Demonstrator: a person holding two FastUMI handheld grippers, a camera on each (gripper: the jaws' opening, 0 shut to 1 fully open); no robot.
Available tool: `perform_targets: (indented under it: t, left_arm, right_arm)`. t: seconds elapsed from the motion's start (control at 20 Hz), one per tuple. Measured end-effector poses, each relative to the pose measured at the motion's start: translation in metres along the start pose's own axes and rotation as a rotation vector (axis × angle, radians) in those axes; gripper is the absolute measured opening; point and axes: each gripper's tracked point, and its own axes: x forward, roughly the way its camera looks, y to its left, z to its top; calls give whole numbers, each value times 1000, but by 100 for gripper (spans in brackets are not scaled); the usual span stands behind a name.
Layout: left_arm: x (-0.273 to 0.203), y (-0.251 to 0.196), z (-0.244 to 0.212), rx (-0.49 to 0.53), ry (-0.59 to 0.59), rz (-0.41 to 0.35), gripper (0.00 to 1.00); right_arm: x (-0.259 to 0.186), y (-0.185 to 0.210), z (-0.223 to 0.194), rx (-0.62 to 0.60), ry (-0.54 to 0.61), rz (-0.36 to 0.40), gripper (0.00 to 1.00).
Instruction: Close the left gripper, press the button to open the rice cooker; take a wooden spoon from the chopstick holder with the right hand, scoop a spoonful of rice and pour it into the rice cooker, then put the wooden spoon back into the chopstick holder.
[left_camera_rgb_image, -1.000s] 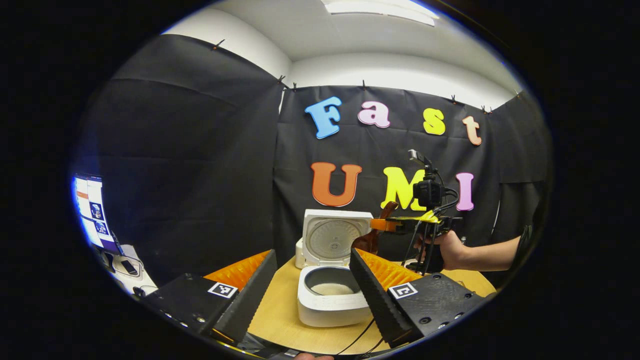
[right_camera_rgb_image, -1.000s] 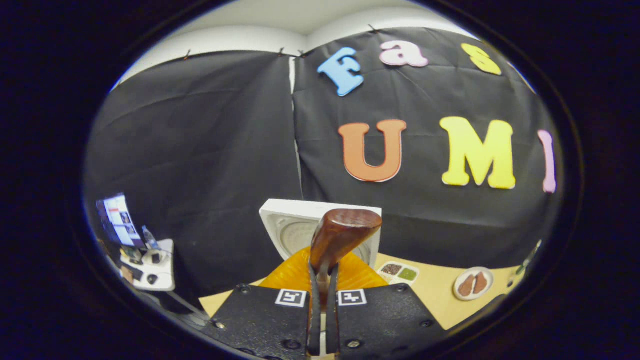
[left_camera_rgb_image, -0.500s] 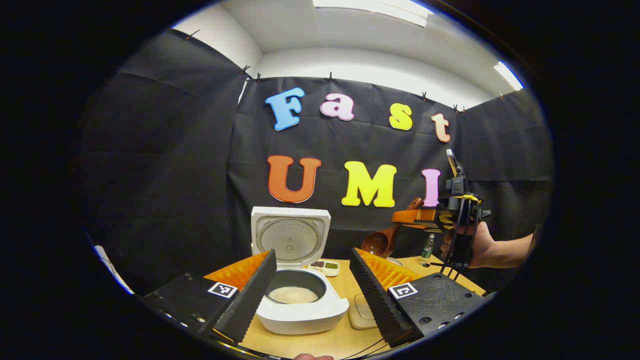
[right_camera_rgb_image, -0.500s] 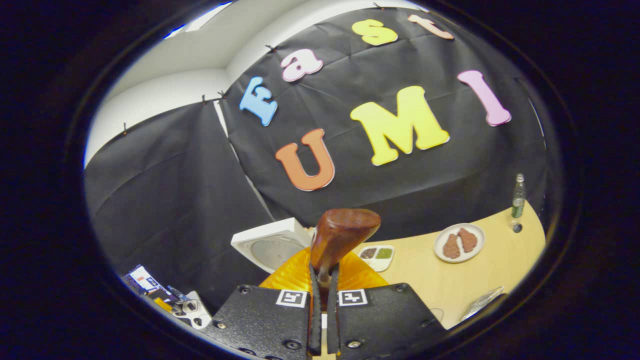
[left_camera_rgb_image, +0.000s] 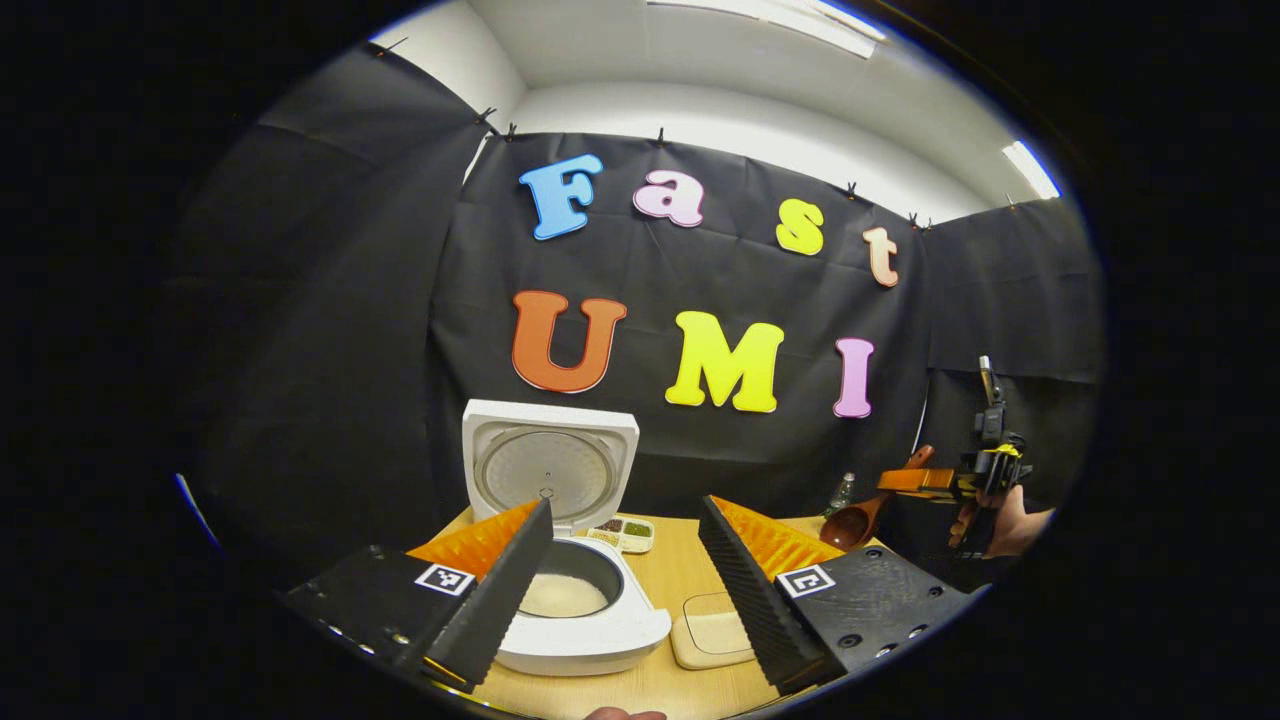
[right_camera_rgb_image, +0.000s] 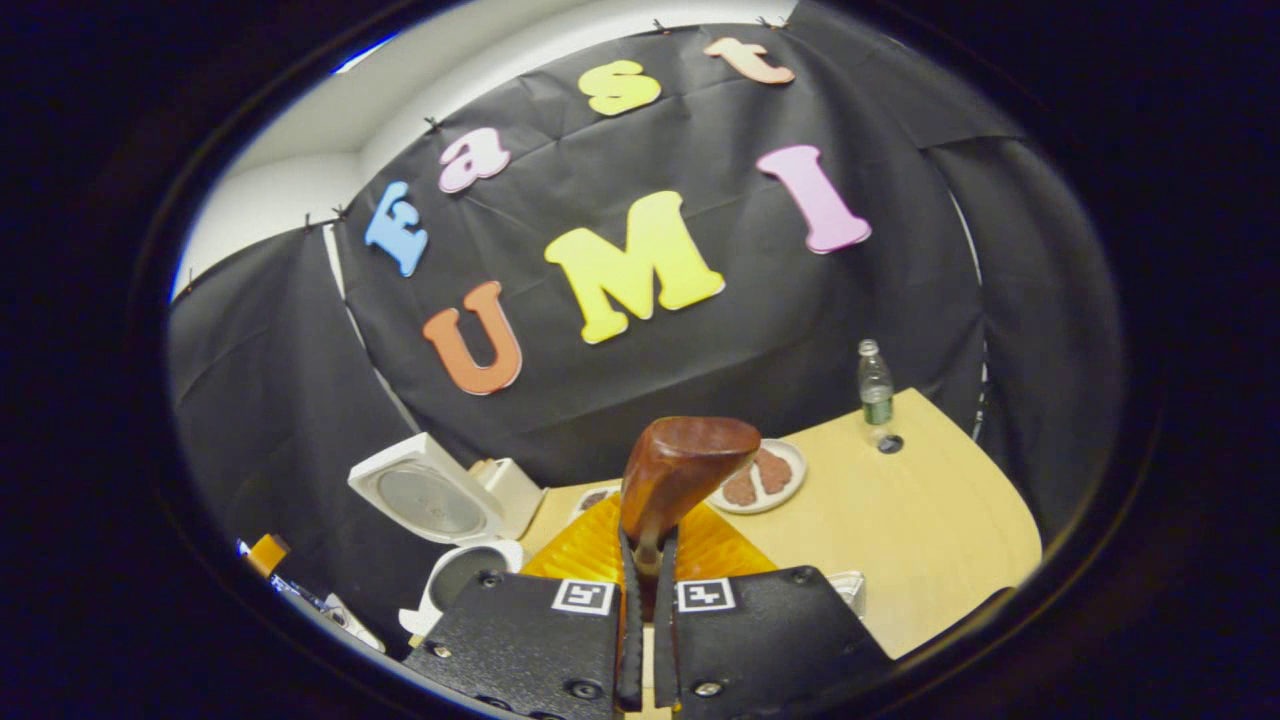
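Observation:
In the left gripper view, my left gripper (left_camera_rgb_image: 625, 505) is open, its jaws wide apart and nothing between them. Beyond it stands the white rice cooker (left_camera_rgb_image: 590, 630), lid (left_camera_rgb_image: 550, 465) up, with white rice (left_camera_rgb_image: 558, 597) in its pot. At the far right a hand holds my right gripper (left_camera_rgb_image: 925, 482), shut on the wooden spoon (left_camera_rgb_image: 850, 525), whose bowl hangs low, well right of the cooker. In the right gripper view, my right gripper (right_camera_rgb_image: 645, 545) pinches the spoon's handle, with the spoon's brown bowl (right_camera_rgb_image: 690, 465) just ahead. The rice cooker (right_camera_rgb_image: 440, 500) sits low at the left.
A flat white square dish (left_camera_rgb_image: 712, 638) lies right of the cooker. A small divided dish (left_camera_rgb_image: 625, 530) sits behind it. On the wooden table (right_camera_rgb_image: 930, 520) stand a plate with brown food (right_camera_rgb_image: 765, 475), a bottle (right_camera_rgb_image: 875, 385) and its cap (right_camera_rgb_image: 887, 443).
My right gripper has carried the spoon from beside the cooker's lid out to the right and lower. The left gripper stays open; its view now has the cooker further left.

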Motion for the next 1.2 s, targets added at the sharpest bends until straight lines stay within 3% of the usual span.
perform_targets:
  t: [0.3,0.6,1.2]
  left_arm:
    - [14,-18,8,28,12,-23,94]
    - [29,-42,1,35,55,-37,94]
    - [45,-62,-9,33,129,-22,94]
  right_arm:
    - [4,-81,-30,4,48,-143,10]
    - [21,-150,-74,14,105,-237,10]
    - [68,-187,-146,38,186,-231,11]
